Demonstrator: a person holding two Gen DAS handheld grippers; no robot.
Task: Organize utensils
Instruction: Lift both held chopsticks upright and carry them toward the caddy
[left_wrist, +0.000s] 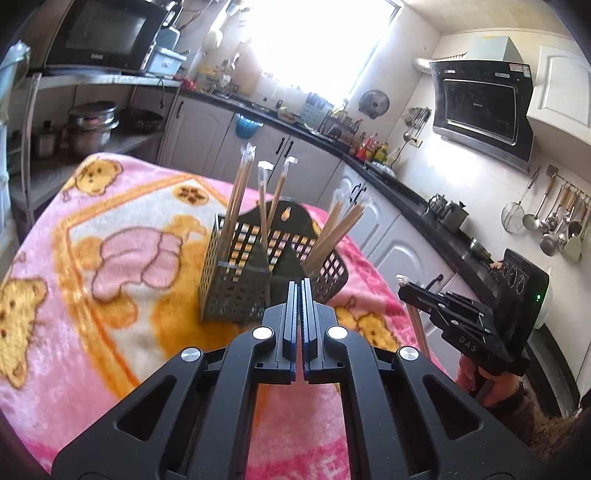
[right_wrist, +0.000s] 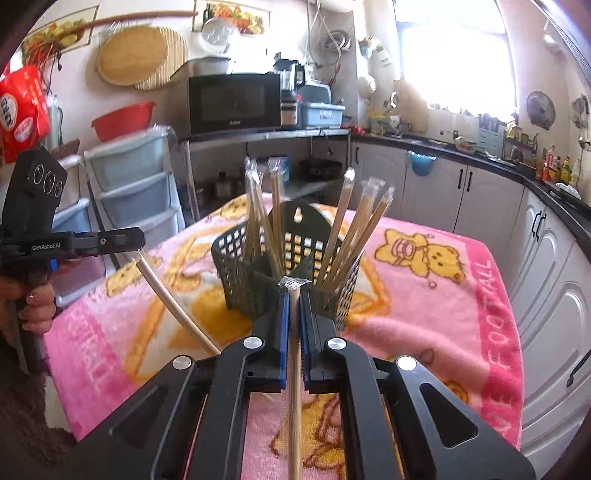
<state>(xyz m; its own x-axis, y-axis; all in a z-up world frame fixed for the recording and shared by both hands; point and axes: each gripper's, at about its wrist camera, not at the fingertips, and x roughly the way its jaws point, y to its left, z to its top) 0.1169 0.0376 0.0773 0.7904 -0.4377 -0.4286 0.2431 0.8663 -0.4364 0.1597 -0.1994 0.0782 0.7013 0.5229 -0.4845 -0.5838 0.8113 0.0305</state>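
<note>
Here, both grippers (left_wrist: 300, 282) (right_wrist: 294, 291) are clamped on wrapped chopsticks (right_wrist: 294, 369), ready to drop into the near basket (right_wrist: 258, 288).

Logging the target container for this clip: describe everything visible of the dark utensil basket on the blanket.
The utensil basket is dark, plastic-looking, with square-perforated walls and inner dividers forming compartments. A taller back panel carries a keyhole hanging slot. It stands upright on the pink bear-print blanket. Wrapped chopsticks lean inside in two clusters, one at each side, fanning outward. Neither gripper touches it.
</note>
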